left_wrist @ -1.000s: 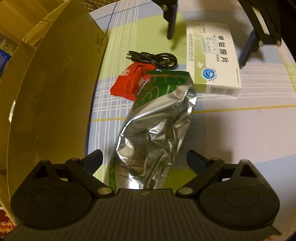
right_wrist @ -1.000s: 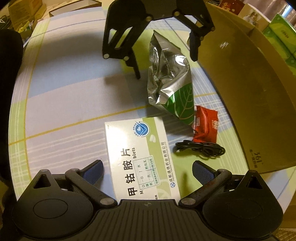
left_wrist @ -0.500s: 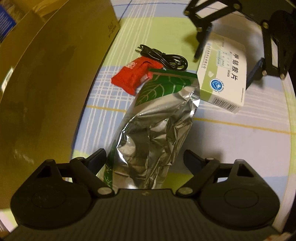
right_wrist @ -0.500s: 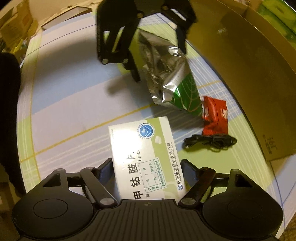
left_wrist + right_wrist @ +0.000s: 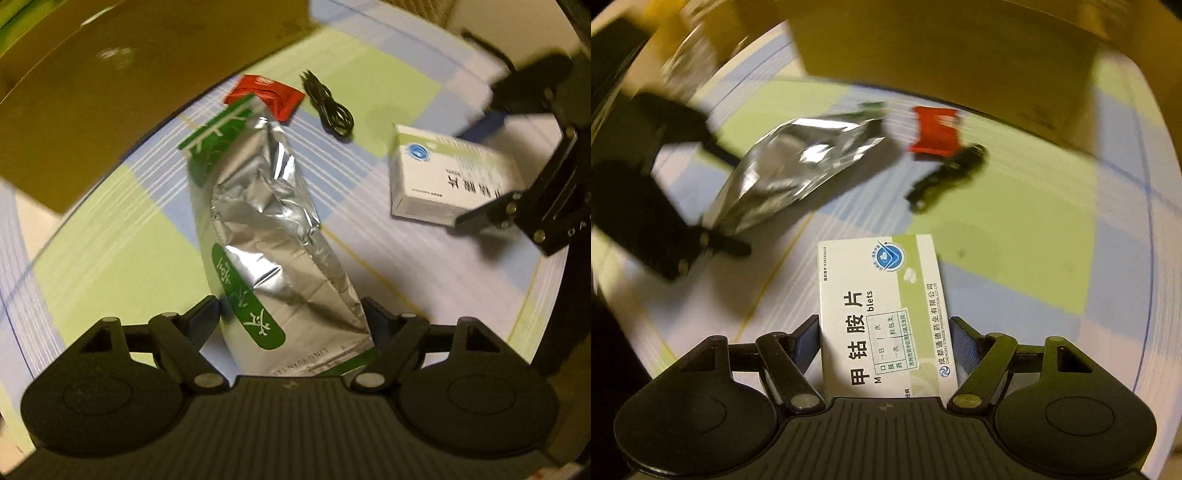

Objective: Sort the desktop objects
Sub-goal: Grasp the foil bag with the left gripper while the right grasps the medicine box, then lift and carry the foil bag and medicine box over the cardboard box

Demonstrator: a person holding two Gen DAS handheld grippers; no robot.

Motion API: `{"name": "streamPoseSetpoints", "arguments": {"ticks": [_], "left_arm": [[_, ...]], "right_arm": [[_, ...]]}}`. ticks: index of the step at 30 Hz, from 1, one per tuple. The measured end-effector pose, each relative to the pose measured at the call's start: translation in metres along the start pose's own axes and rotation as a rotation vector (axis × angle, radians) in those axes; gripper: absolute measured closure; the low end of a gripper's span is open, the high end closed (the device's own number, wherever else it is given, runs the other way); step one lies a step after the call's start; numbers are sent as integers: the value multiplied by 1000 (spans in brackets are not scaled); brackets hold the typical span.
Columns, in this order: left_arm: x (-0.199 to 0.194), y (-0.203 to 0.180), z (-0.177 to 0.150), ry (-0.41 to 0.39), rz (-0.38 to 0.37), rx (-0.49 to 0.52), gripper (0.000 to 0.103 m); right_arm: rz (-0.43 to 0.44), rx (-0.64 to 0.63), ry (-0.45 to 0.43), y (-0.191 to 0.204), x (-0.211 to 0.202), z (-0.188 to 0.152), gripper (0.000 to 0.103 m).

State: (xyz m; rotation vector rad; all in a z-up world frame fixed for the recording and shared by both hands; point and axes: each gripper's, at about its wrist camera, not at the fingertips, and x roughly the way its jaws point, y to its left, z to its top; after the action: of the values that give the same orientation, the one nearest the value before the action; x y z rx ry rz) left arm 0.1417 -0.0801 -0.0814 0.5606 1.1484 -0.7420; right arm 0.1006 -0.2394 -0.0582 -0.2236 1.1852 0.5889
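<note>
Left hand-held gripper (image 5: 291, 321): jaws closing around foil pouch (image 5: 266, 229) lying on surface (image 5: 110, 240), pads at pouch sides. Risk: slick crumpled foil collapses, slips out on lift. Right hand-held gripper (image 5: 882, 339): jaws closing on medicine box (image 5: 882, 314), pads touching box sides. Risk: grip only at near end, box pivots or drops.

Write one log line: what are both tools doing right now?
left tool: closing around foil bag | right tool: closing around medicine box | cardboard box: beyond
</note>
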Motion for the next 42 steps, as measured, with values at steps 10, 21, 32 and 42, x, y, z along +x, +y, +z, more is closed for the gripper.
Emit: {"name": "streamPoseSetpoints", "arguments": {"ticks": [10,21,32,42], "left_arm": [[4,16,10,-85,55,-276,22],[20,18,32,-96,111,-273,27],[10,22,16,-143,105,-333,48],[1,15,5,-135,99,-347,56]], "right_arm": [[-124,139,-97,-16,-18,-17,33],[-157,201,-205,-34,-8,-17,31],[-202,124,-189,-20,2,-23,19],[-231,128,-212,-20,-1,-25,35]]}}
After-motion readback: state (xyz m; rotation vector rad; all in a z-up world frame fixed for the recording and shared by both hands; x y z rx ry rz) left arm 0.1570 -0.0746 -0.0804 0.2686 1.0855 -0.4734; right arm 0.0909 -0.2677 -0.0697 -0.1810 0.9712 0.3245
